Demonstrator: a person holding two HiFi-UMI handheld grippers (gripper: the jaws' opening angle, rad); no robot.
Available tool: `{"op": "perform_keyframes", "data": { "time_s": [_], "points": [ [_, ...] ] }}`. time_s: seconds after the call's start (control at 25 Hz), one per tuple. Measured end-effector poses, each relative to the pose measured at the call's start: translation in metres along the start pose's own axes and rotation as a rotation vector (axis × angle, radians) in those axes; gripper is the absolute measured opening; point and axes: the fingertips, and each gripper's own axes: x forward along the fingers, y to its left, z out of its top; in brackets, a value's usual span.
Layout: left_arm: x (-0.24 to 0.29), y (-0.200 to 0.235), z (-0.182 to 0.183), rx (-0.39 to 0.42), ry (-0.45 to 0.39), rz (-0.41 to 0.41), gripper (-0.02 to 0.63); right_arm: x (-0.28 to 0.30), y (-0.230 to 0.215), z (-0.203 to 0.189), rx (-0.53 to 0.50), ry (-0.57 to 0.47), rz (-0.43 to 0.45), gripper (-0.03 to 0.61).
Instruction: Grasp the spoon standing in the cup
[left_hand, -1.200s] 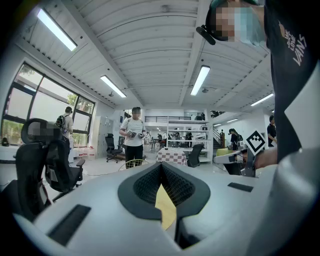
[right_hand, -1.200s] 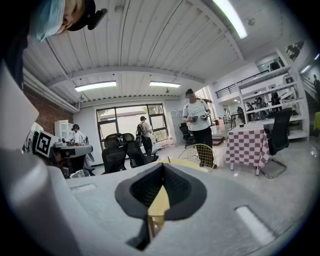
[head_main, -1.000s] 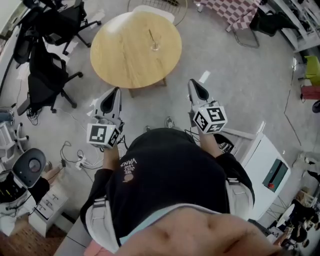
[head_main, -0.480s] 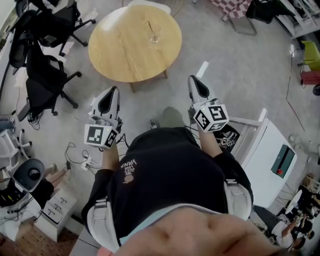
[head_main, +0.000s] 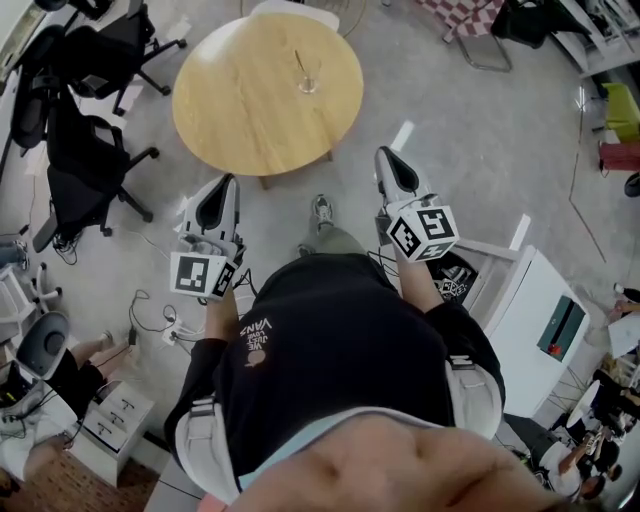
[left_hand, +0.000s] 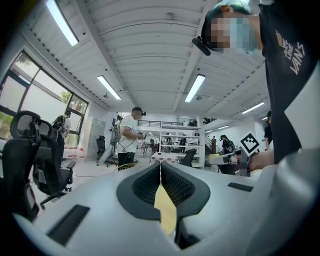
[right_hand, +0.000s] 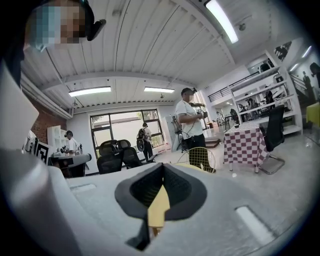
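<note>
On the far side of a round wooden table (head_main: 240, 110) stands a clear glass cup (head_main: 309, 84) with a thin spoon (head_main: 301, 62) leaning in it, seen only in the head view. My left gripper (head_main: 222, 188) and right gripper (head_main: 392, 165) hover close to my body, well short of the table and above the floor. Both are shut with nothing between the jaws. In the left gripper view the left gripper (left_hand: 160, 166) has its tips touching, and in the right gripper view so does the right gripper (right_hand: 162, 169). Neither of those views shows the cup.
Black office chairs (head_main: 85, 150) stand left of the table, with cables (head_main: 150, 310) on the floor below them. A white cabinet (head_main: 545, 320) is at my right and a checkered table (head_main: 470, 15) at the back. Another person (right_hand: 191, 125) stands beyond the table. My foot (head_main: 321, 210) is on the floor ahead.
I have stepped towards the table: it sits a little further left in the head view, and my foot now shows ahead. Both grippers stay shut and keep their pose.
</note>
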Motion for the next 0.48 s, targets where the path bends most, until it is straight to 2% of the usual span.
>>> {"op": "perform_keyframes", "data": {
  "time_s": [0.48],
  "points": [
    [0.095,0.035,0.006,0.009,0.008,0.037,0.008,0.088,-0.045,0.014,-0.01,0.039,0.1,-0.003]
  ]
}}
